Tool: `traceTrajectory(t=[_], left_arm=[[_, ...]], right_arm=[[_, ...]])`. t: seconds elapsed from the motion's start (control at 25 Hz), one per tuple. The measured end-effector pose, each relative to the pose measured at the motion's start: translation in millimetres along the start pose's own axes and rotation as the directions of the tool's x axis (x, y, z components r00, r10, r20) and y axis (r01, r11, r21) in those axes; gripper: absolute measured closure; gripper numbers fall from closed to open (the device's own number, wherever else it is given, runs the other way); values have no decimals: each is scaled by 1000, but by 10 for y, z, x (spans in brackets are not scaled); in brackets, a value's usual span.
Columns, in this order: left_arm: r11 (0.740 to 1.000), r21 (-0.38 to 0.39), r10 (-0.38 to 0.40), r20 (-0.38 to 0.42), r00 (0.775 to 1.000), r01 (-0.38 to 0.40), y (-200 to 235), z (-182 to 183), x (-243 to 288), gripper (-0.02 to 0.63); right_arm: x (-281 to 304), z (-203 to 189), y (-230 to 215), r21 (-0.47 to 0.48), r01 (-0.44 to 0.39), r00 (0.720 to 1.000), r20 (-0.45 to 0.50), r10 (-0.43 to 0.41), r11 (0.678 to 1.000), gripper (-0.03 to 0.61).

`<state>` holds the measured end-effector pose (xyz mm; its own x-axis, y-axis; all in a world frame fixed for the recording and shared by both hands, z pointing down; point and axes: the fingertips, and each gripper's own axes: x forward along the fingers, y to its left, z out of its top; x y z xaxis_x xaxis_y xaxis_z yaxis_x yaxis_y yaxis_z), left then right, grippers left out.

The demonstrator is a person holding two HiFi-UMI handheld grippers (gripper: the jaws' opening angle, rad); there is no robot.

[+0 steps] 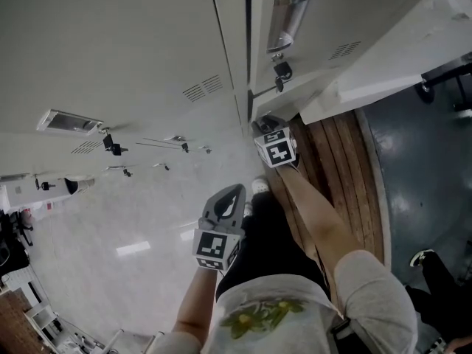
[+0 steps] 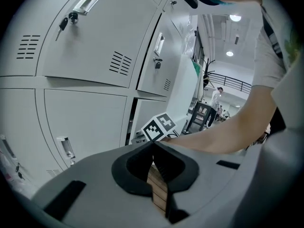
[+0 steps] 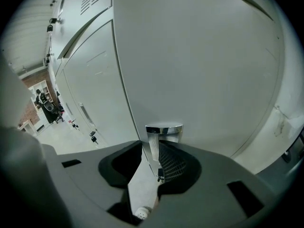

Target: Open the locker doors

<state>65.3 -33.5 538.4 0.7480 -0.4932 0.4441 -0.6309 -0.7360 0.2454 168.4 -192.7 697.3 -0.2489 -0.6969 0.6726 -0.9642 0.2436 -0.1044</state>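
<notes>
Grey lockers (image 1: 133, 57) fill the upper part of the head view. My right gripper (image 3: 153, 147) is shut on the chrome handle (image 3: 164, 128) of a low locker door (image 3: 199, 65), with a small key (image 3: 160, 175) hanging under the handle. In the head view its marker cube (image 1: 276, 147) sits at that door's edge. The left gripper view shows a dark gap (image 2: 135, 120) beside this door, so it stands ajar. My left gripper (image 2: 153, 145) is shut on nothing and hangs back from the lockers (image 2: 90, 37), near my body (image 1: 234, 192).
A higher locker door carries a chrome handle (image 1: 287, 19) with a key (image 1: 280, 72) below it. More handles with keys run along the left lockers (image 1: 70, 122). A wooden platform (image 1: 343, 161) and dark floor (image 1: 420, 168) lie right. People stand far off (image 2: 216, 99).
</notes>
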Motion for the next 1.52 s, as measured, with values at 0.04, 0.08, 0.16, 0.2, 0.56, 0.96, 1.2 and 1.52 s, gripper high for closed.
traceTrajectory(t=[0.04, 0.08, 0.16, 0.2, 0.56, 0.96, 1.2, 1.52], left_arm=[[1000, 1, -3, -5, 1000, 3, -15, 3, -2, 586], [1000, 3, -5, -11, 1000, 5, -27, 8, -4, 586], [1000, 10, -5, -16, 1000, 5, -32, 37, -8, 586], [1000, 15, -4, -13, 1000, 4, -30, 59, -9, 586], [999, 49, 14, 13, 1000, -15, 6, 216, -46, 586], [998, 66, 21, -8, 1000, -20, 37, 275, -85, 586], [997, 81, 12, 0, 1000, -12, 2, 329, -82, 586], [996, 91, -6, -1, 1000, 6, -71, 340, -51, 586]], right_arm=[[-13, -13, 4, 6, -4, 1000, 0, 4, 1000, 453], [-26, -25, 5, 10, -7, 1000, -1, 7, 1000, 453], [-44, -47, 5, 15, -10, 1000, -5, 10, 1000, 453], [-51, -55, 2, 15, -11, 1000, -9, 12, 1000, 453], [-103, -120, -2, 10, -25, 999, -39, 26, 1000, 451], [-192, -200, 8, 11, -31, 996, -80, 32, 999, 451], [-262, -258, 7, 12, -33, 996, -85, 34, 999, 451], [-355, -344, 5, 24, -39, 995, -94, 41, 999, 451]])
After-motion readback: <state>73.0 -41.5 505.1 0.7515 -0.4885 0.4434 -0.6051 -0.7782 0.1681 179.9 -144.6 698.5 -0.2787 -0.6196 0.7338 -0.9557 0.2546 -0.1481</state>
